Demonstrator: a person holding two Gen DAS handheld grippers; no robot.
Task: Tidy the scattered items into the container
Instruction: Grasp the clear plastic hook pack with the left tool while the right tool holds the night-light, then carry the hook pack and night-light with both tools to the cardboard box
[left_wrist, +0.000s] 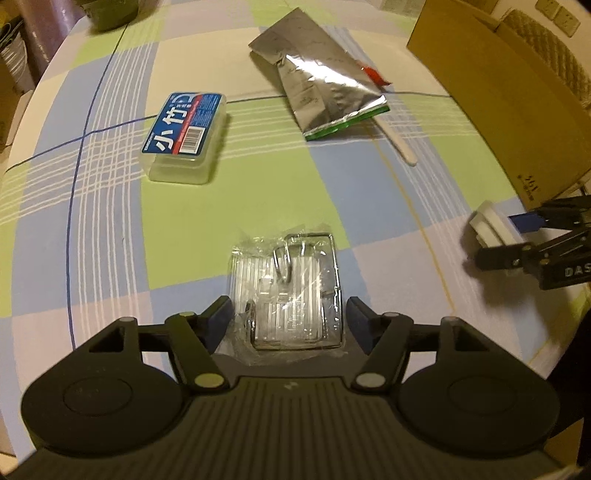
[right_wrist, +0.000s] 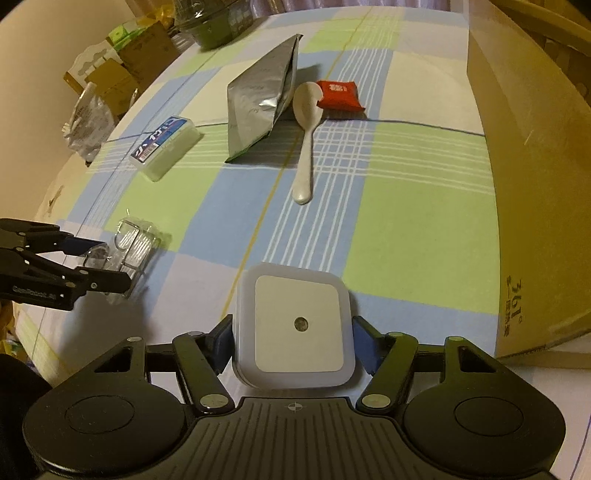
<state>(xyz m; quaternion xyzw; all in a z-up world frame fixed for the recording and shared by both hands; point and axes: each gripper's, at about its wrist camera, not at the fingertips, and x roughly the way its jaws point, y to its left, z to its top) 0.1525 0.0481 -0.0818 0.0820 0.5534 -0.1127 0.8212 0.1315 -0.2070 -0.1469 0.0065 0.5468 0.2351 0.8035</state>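
On the checked tablecloth (right_wrist: 406, 240), two pickups appear to be in hand at once: the left gripper (left_wrist: 288, 317) is set with its fingers either side of a clear plastic packet of metal hooks (left_wrist: 291, 288), whether actually pinched cannot be told, while the right gripper (right_wrist: 293, 339) is closed against the sides of a white square night-light (right_wrist: 295, 325). Next, each piece would need to be lifted and carried over the wall of the cardboard box (right_wrist: 524, 184) at the right, where it is to be released; the packet is seen to be crinkled and glossy, so a slip is judged possible.

A checked tablecloth (right_wrist: 406, 206) covers the table; stacked boxes (right_wrist: 122, 59) stand beyond it.
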